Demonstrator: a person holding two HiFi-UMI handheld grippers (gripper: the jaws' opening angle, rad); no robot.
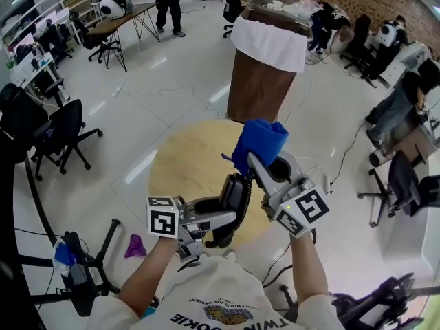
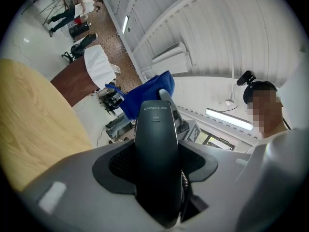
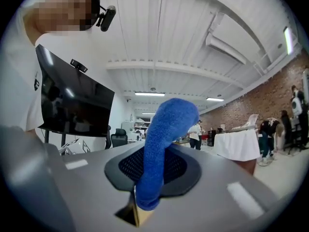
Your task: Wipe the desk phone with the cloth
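While jaws of L gripper clamped the handset and R gripper jaws pinched blue cloth just above it, handset's ends were hidden in head view.

Left gripper clamping handset, right gripper clamping cloth

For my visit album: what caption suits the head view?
Over a wooden table, the left gripper clamps a black phone handset while the right gripper holds a blue cloth.
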